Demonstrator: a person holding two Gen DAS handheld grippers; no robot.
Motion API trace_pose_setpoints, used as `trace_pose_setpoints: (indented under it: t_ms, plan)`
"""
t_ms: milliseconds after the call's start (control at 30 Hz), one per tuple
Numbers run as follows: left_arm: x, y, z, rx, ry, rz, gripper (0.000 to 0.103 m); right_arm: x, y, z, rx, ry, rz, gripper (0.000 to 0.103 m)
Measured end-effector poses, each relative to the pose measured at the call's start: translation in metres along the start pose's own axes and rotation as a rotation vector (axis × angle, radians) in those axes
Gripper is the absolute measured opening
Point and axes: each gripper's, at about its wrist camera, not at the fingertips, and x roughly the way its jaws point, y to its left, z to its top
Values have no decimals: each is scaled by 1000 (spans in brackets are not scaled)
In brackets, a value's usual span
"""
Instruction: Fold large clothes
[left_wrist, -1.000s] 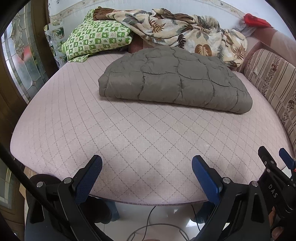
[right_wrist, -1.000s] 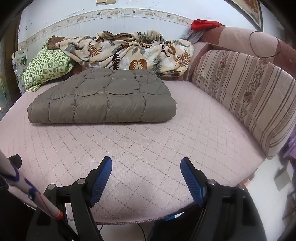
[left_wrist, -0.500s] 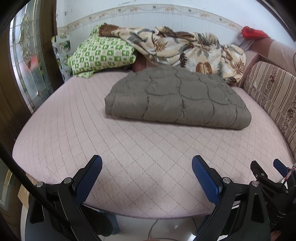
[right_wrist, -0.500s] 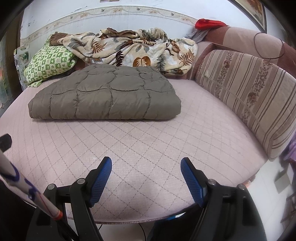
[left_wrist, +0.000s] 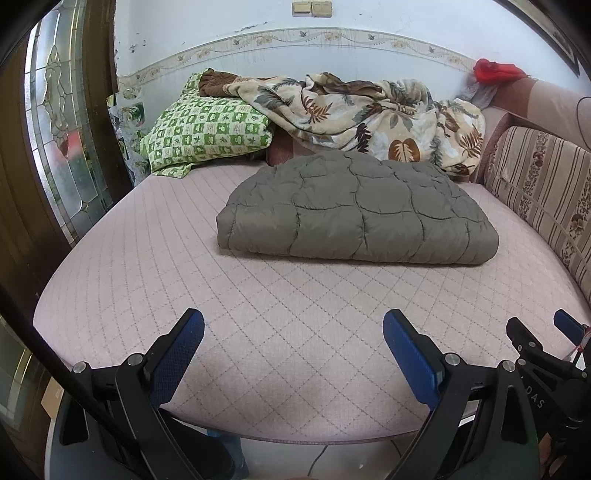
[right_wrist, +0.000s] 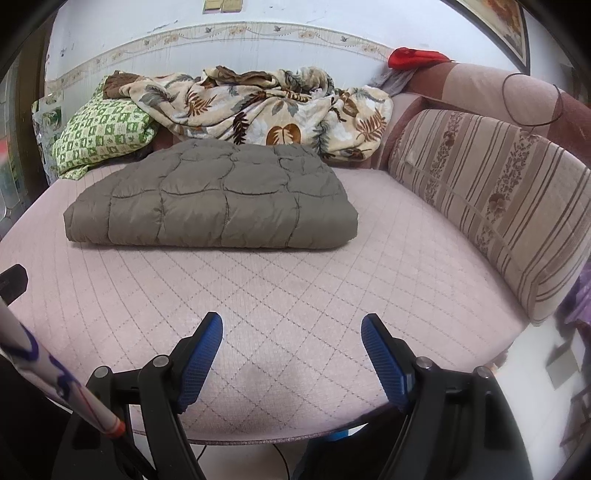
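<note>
Both views have tilted upward since the earlier frame. The left gripper (left_wrist: 293, 354) and right gripper (right_wrist: 291, 356) hover wide open and empty at the pink quilted bed's (left_wrist: 280, 314) near edge. The grey quilted padded garment (left_wrist: 354, 210) lies folded mid-bed, toward its far edge; folding looks finished, so withdrawing comes next.

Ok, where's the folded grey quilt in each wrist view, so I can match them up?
Left wrist: grey quilt lies right of centre, mid-height, on the pink bed, apart from the open left tool.
Right wrist: quilt lies left of centre, mid-height, apart from the open right tool.
Shared landmark: the leaf-print blanket heaped just behind the quilt in both.
</note>
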Motion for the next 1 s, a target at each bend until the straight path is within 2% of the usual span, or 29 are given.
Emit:
trace_pose_setpoints:
  t_ms: [433, 1000]
  plan:
    - [-27, 8, -3, -17, -53, 3, 97, -25, 2, 0, -16, -23, 41, 82]
    - [-39, 13, -5, -19, -85, 31, 97, -49, 0, 5, -21, -66, 61, 85]
